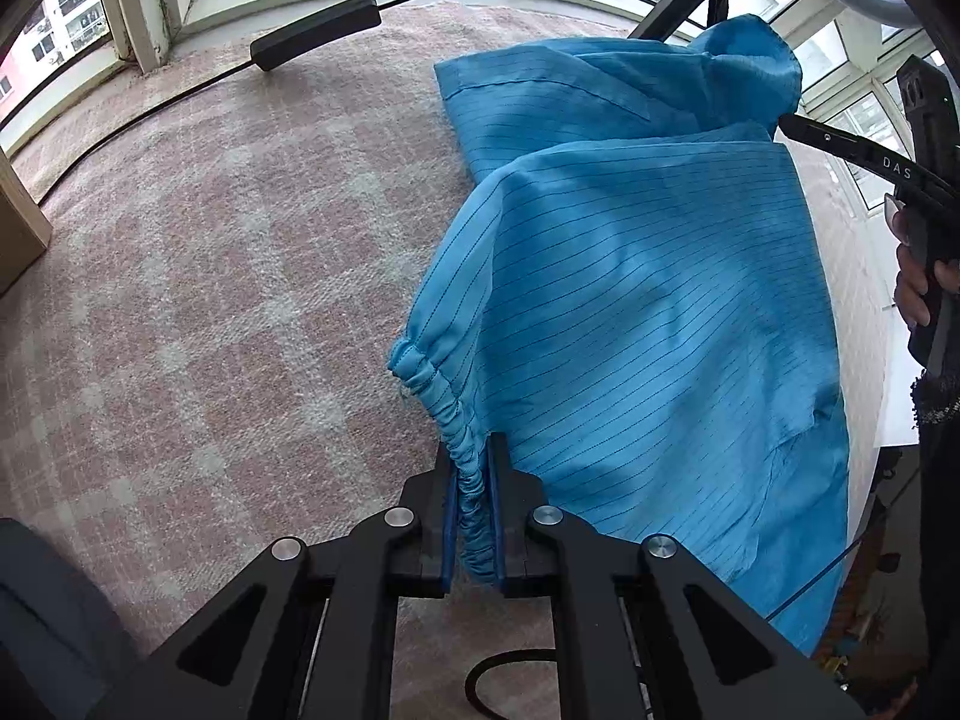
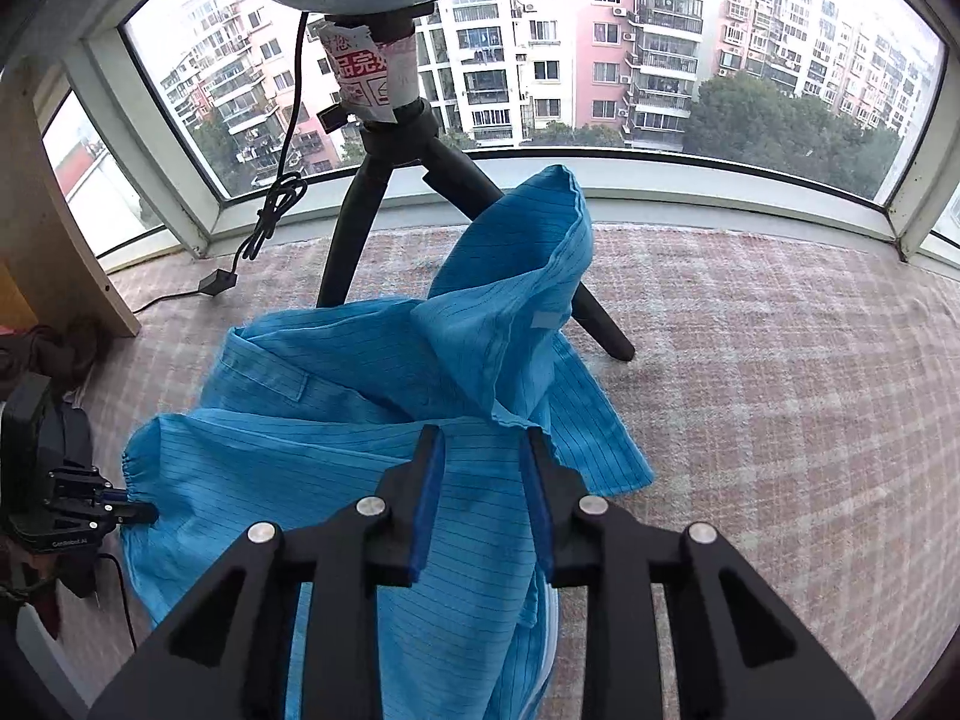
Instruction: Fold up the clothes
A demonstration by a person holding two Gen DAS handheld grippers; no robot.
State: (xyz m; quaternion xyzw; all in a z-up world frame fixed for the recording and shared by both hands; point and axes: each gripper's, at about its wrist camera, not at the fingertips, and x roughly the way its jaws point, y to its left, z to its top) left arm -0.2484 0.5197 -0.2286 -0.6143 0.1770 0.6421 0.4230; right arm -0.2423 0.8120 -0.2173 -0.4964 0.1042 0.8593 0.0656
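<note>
The blue striped garment (image 1: 648,312) lies half-lifted on the pink checked blanket (image 1: 198,300), near the window. It looks thin, soft and light (likely slippery too), so the firmer seams and elastic cuff (image 1: 447,414) are the best holds. The left gripper (image 1: 474,510) is clamped on that cuff. The right gripper (image 2: 480,498) stands apart over the cloth, apparently gripping nothing. Only the right view shows the tripod (image 2: 372,204) behind.

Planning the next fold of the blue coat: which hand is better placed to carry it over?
Probably the left. The left tool is shut on the elastic cuff of the coat; the right tool is open above the cloth, gripping nothing.
</note>
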